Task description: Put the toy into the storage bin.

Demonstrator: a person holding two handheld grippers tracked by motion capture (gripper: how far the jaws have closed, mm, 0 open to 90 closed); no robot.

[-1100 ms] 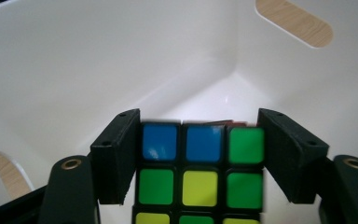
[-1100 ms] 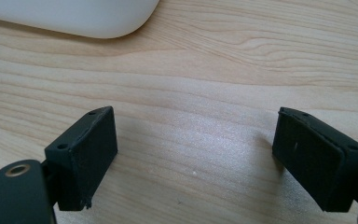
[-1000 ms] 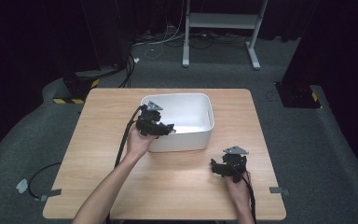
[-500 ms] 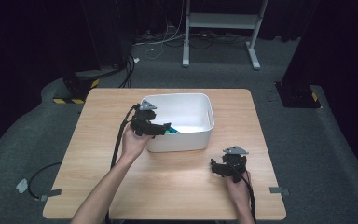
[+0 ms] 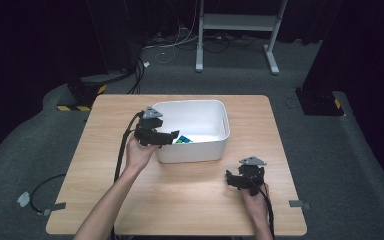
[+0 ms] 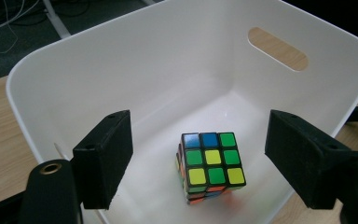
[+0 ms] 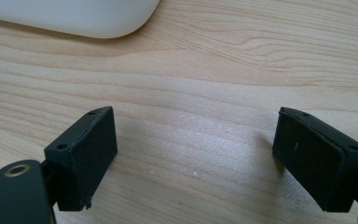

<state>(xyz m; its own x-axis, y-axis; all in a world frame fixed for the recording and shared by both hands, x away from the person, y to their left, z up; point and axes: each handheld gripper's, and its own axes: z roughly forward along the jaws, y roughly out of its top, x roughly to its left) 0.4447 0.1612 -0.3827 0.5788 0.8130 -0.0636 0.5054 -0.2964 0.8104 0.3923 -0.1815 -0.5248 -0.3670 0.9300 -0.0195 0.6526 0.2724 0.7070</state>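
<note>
Two grippers are in use above a wooden table [image 5: 190, 200]. The left gripper [image 5: 172, 136] hangs over the near-left rim of the white bin [image 5: 200, 150], at 9 o'clock from the bin's centre in the high view. Its jaws have just been opening and now stand released, with nothing pressed between the pads. In the left gripper view, the puzzle cube [image 6: 210, 167] rests on the bin floor, below and between the two black jaws, apart from both. The cube shows a face of green, yellow and blue tiles upward, and sits near the bin's near wall. An oval handle slot [image 6: 277, 48] pierces the bin wall at 1 o'clock from the cube.

The right gripper [image 5: 230, 178] sits low over the table at 5 o'clock from the bin, well apart from it. Its jaws are spread wide over bare wood, holding nothing. In the right gripper view, a corner of the bin appears at 11 o'clock.
</note>
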